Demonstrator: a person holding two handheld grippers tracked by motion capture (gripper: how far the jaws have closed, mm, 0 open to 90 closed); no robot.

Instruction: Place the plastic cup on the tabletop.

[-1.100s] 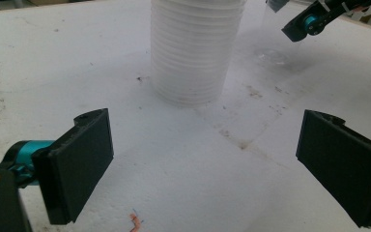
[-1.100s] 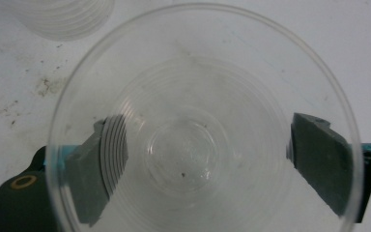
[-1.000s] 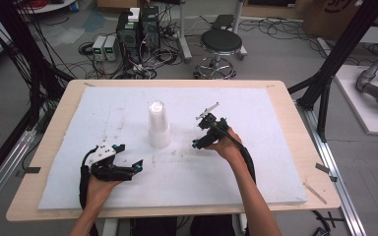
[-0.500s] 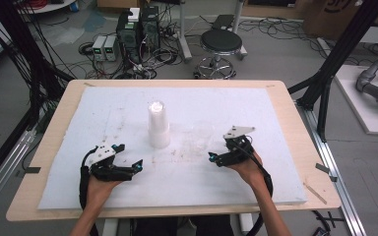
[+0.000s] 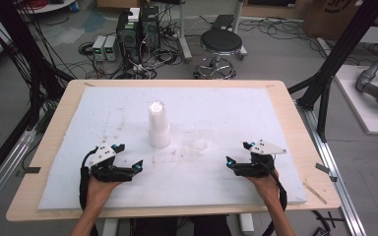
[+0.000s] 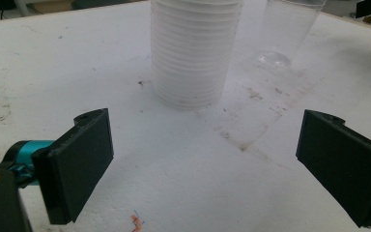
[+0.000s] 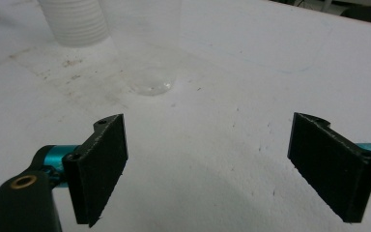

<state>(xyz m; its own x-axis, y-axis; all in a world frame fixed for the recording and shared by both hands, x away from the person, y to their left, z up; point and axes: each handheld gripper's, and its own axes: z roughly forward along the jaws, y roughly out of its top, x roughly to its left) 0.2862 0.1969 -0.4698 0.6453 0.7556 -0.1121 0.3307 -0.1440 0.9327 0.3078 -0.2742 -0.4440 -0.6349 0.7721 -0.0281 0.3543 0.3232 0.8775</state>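
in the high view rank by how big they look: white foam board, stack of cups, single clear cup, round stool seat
1. white foam board
2. round stool seat, though it stands farther from the camera
3. stack of cups, close to the seat, so that order is unsure
4. single clear cup, faint and smallest

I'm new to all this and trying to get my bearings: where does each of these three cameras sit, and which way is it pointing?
High view: above the person's side, looking forward and down on the white table; forearms, left gripper, right gripper.
Left gripper view: on the left gripper, low, facing the cup stack; its open black fingers.
Right gripper view: on the right gripper, facing the clear cup; open fingers.
Shared: both gripper views show stack and clear cup.
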